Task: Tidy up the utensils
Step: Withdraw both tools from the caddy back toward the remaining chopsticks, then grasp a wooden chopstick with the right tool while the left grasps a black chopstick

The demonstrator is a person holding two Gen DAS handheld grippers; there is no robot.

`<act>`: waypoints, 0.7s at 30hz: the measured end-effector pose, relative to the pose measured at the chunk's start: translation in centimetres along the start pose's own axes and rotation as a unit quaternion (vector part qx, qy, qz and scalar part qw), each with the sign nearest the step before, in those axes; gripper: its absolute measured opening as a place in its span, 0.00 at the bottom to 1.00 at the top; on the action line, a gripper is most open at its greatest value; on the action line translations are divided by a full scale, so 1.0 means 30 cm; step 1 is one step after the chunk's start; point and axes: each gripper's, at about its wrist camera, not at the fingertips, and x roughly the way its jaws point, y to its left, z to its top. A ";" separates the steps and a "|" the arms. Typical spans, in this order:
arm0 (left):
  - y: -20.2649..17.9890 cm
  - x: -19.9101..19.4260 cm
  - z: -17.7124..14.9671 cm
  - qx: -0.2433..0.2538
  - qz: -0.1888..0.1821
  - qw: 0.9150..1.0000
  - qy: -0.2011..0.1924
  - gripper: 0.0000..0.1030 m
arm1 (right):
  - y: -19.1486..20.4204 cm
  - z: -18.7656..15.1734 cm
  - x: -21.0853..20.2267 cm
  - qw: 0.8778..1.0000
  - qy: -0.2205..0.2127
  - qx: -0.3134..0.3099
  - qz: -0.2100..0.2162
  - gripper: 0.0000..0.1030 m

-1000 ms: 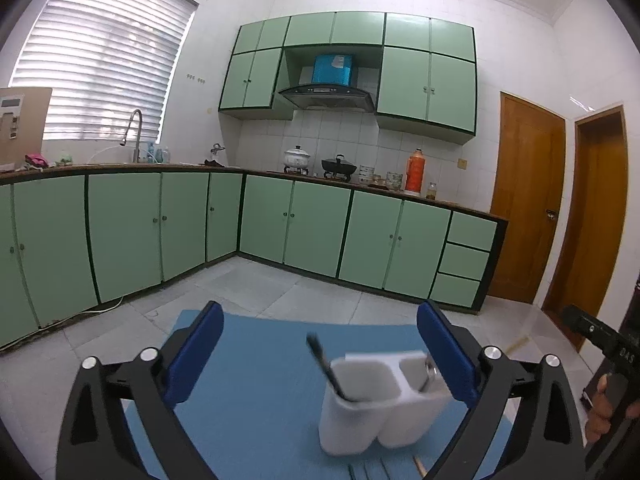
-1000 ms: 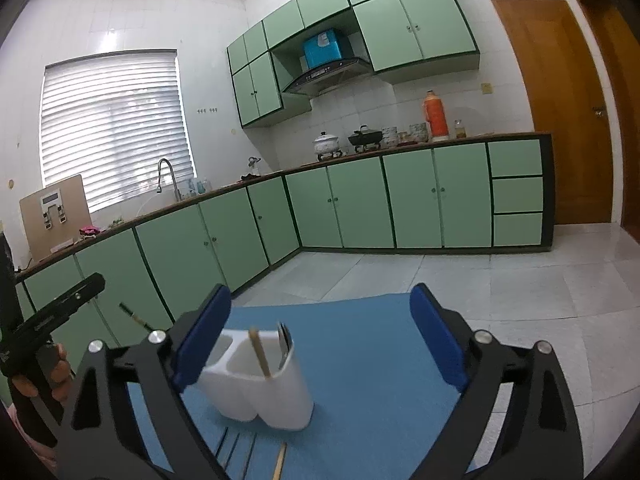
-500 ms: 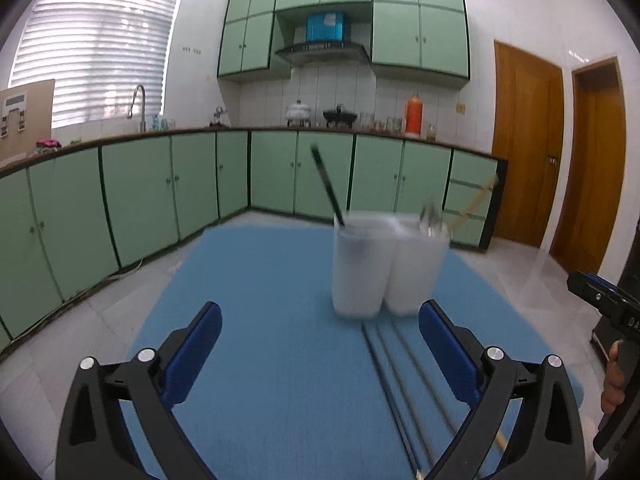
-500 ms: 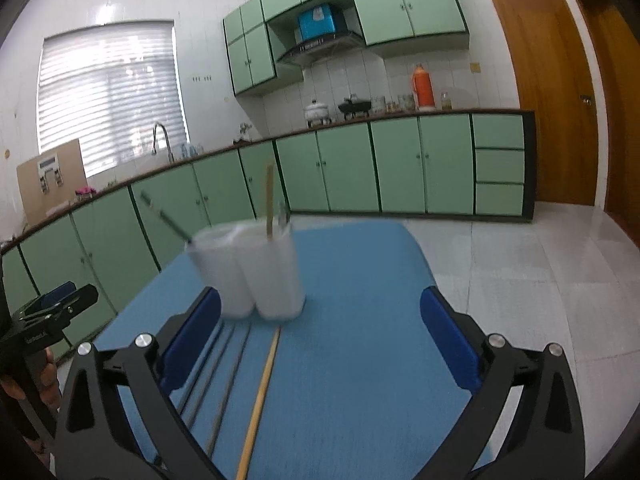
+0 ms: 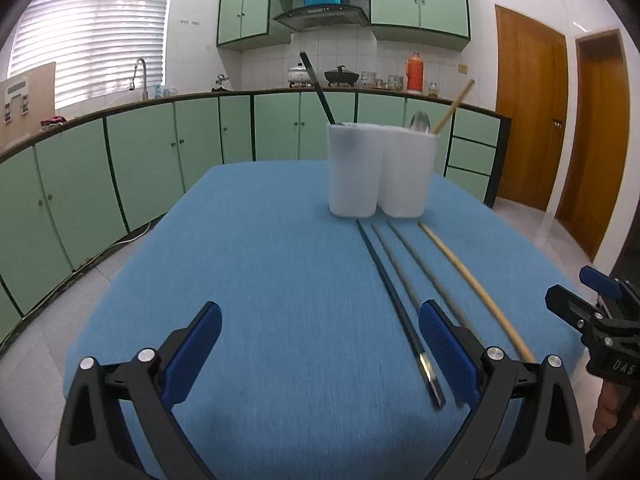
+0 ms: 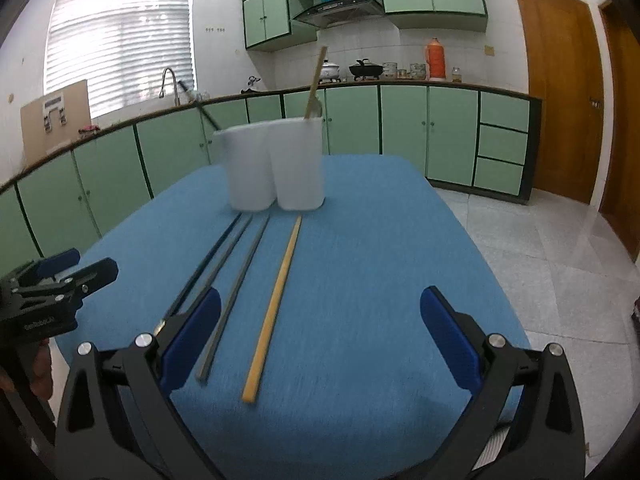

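Both claws stand wide open and hold nothing: the left claw [image 5: 320, 346] and the right claw [image 6: 320, 332] hover over the blue tabletop [image 5: 248, 264]. The white two-cup holder [image 5: 380, 172] stands at the far side. Four chopsticks lie before it; the light wooden one [image 6: 276, 300] lies rightmost. The right claw's body [image 5: 612, 344] bears letters like "DAS".
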 end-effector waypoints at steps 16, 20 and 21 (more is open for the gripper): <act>-0.021 -0.051 -0.105 -0.007 0.008 1.000 0.008 0.94 | 0.084 -0.133 -0.037 1.000 -0.003 -0.024 -0.014 0.64; -0.018 -0.051 -0.119 -0.007 0.008 1.000 0.014 0.94 | 0.093 -0.154 -0.036 1.000 -0.002 -0.028 -0.015 0.51; -0.017 -0.051 -0.117 -0.007 0.008 1.000 0.014 0.94 | 0.097 -0.158 -0.033 0.999 -0.001 -0.030 -0.014 0.46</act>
